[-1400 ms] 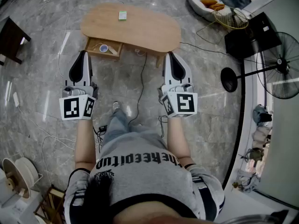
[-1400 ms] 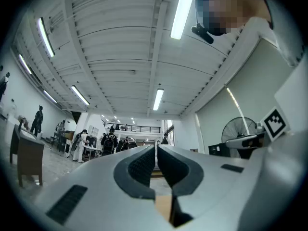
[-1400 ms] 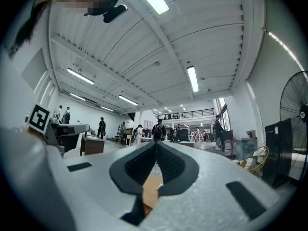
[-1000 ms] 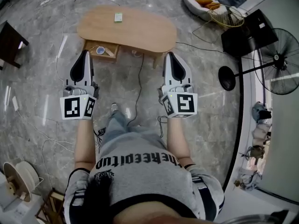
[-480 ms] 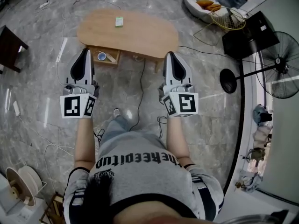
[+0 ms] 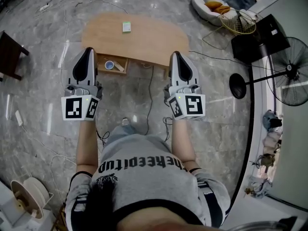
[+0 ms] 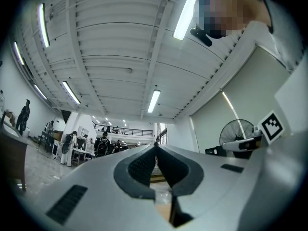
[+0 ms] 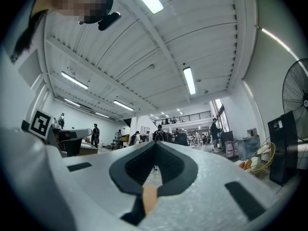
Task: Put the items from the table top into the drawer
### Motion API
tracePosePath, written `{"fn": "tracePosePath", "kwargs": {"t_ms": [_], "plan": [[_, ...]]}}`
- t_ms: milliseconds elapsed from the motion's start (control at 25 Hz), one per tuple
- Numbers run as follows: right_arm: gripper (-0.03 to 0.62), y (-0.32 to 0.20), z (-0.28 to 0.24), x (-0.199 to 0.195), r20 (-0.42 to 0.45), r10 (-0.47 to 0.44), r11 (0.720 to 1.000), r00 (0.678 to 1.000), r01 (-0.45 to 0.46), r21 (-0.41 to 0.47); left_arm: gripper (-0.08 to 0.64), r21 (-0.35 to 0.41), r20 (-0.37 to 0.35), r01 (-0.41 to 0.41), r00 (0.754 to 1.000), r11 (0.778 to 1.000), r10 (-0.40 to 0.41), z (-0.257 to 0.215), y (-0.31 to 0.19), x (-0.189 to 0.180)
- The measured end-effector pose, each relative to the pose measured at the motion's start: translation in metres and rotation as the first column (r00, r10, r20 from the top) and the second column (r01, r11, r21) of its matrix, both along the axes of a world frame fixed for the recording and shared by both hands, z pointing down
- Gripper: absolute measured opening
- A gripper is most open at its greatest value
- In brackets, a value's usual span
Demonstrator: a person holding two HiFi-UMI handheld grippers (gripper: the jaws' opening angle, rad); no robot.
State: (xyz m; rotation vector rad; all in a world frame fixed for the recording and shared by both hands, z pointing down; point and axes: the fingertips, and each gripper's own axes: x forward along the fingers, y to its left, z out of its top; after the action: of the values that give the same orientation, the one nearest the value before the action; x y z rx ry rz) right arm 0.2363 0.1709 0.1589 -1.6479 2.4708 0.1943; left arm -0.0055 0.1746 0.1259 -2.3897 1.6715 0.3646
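Noting left gripper (image 6: 88, 52) and right gripper (image 6: 176, 56) jaws closed, empty (green item (image 6: 126, 27) at twelve o'clock, untouched); unopened, they could knock it off the tabletop (image 6: 149, 37); floor cable (image 6: 150, 95) invites tripping.

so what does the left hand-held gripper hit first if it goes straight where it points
Likely nothing near: the left hand-held gripper, shut and tilted slightly up, aims over the wooden table toward the open hall; depth is unclear.

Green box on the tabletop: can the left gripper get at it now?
Probably not yet: the left gripper sits well short of the green box, jaws shut. The table around it is bare, so nothing blocks the way.
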Motion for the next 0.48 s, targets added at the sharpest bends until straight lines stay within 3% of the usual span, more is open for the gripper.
{"fn": "tracePosePath", "kwargs": {"t_ms": [480], "plan": [[-0.006,-0.032,-0.005,-0.041,-0.011,0.021,1.0,1.0,-0.021,0.002,0.015,-0.001,-0.005,-0.031,1.0,1.0,0.03,0.001,-0.037,-0.039]]}}
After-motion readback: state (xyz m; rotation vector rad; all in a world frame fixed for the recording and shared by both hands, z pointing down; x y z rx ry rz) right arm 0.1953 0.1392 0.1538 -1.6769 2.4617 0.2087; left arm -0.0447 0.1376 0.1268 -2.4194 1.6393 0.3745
